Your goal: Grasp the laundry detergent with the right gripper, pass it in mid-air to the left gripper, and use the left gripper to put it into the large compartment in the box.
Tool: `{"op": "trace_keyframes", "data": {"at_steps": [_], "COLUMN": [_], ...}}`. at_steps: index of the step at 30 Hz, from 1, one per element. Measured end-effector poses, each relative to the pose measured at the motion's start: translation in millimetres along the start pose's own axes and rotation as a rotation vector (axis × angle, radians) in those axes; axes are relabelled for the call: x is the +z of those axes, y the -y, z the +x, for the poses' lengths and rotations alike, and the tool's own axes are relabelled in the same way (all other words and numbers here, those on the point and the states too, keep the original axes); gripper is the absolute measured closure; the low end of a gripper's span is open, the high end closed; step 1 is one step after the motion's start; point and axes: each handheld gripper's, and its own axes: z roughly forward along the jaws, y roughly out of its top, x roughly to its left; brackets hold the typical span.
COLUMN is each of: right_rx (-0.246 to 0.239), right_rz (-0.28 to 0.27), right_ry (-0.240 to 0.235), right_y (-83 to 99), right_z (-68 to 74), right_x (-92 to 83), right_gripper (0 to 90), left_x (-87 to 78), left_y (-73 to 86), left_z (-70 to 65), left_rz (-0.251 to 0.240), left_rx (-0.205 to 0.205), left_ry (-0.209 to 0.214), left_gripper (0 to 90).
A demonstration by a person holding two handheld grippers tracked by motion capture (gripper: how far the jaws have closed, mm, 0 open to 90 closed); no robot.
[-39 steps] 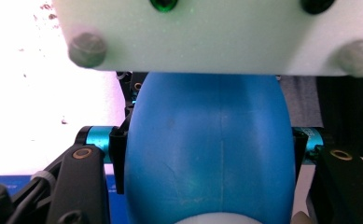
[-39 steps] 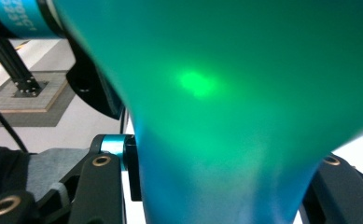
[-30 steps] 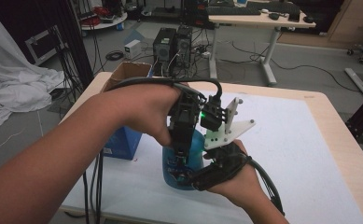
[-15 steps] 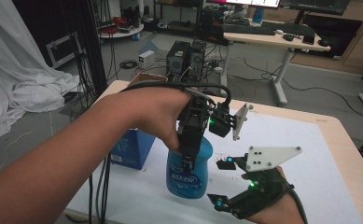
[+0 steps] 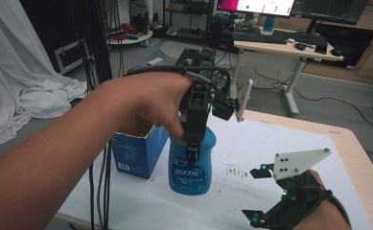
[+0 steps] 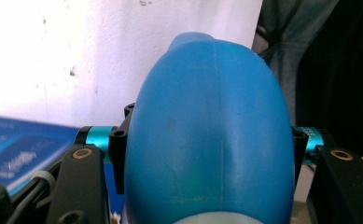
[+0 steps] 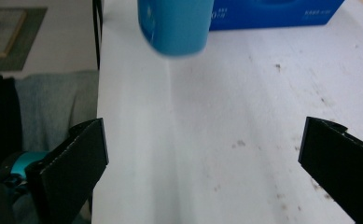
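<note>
One blue bottle (image 5: 192, 163) hangs upright from the left gripper (image 5: 193, 143), which comes down on it from above; its jaws are clamped on the bottle's upper part, one black jaw on each side of the blue body in the left gripper view (image 6: 207, 135). In the right gripper view the bottle's base (image 7: 175, 25) seems to hang just clear of the table (image 5: 289, 143), though contact cannot be ruled out. The bottle is over the left half of the table, near its left edge and well in from the far and near edges.

One blue box (image 5: 138, 148) stands just left of the bottle, at the table's left edge, its top open. The gap between box and bottle is narrow; whether they touch cannot be told.

The right gripper (image 5: 263, 196) sits at the near right corner, well apart from the bottle. Its jaws have just been opening and stand wide apart with nothing between them, only bare white tabletop (image 7: 207, 140) marked with a few dark specks.

The widest free room lies between bottle and right gripper, and across the far right part of the table up to its right edge. Cables (image 5: 100, 187) hang down past the near left edge.
</note>
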Motion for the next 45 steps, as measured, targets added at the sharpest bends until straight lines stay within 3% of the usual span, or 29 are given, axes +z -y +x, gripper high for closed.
{"op": "trace_keyframes", "data": {"at_steps": [4,8,13,14,16,18,25,29,38,45], "right_rx": [-0.020,-0.032,-0.034,-0.032,-0.033,-0.034,-0.031,-0.029,-0.017,-0.013], "right_rz": [0.071,0.114,0.142,0.144,0.156,0.163,0.179,0.185,0.200,0.208], "right_ry": [0.017,0.032,0.047,0.047,0.050,0.049,0.044,0.042,0.040,0.037], "right_y": [-5.1,-8.0,-7.7,-7.4,-6.5,-5.9,-5.6,-4.0,-1.1,0.3], "right_z": [-2.3,-5.0,-6.9,-7.0,-6.7,-6.1,-6.0,-7.1,-8.3,-9.6], "right_x": [-9.2,-18.4,-25.5,-25.6,-25.0,-23.4,-21.7,-21.4,-19.7,-19.4], "right_gripper": [0.5,0.6,0.6,0.6,0.6,0.6,0.6,0.6,0.6,0.6], "left_x": [-17.7,-38.6,-63.5,-68.9,-75.8,-83.4,-99.6,-102.3,-92.9,-62.1], "left_y": [8.1,18.8,36.3,40.8,47.1,55.6,81.3,96.7,113.4,122.4], "left_z": [9.5,18.9,33.8,37.6,42.2,48.3,66.0,78.0,100.0,117.4], "left_rz": [-0.010,-0.033,-0.064,-0.071,-0.075,-0.083,-0.053,-0.068,-0.038,-0.008], "left_rx": [-0.089,-0.211,-0.413,-0.471,-0.529,-0.629,-0.855,-0.969,-1.089,-1.114], "left_ry": [0.006,-0.003,-0.010,-0.017,-0.033,-0.049,-0.083,-0.093,-0.161,-0.123], "left_gripper": [39.9,39.8,39.9,39.8,39.8,39.8,39.8,39.8,39.7,39.7]}}
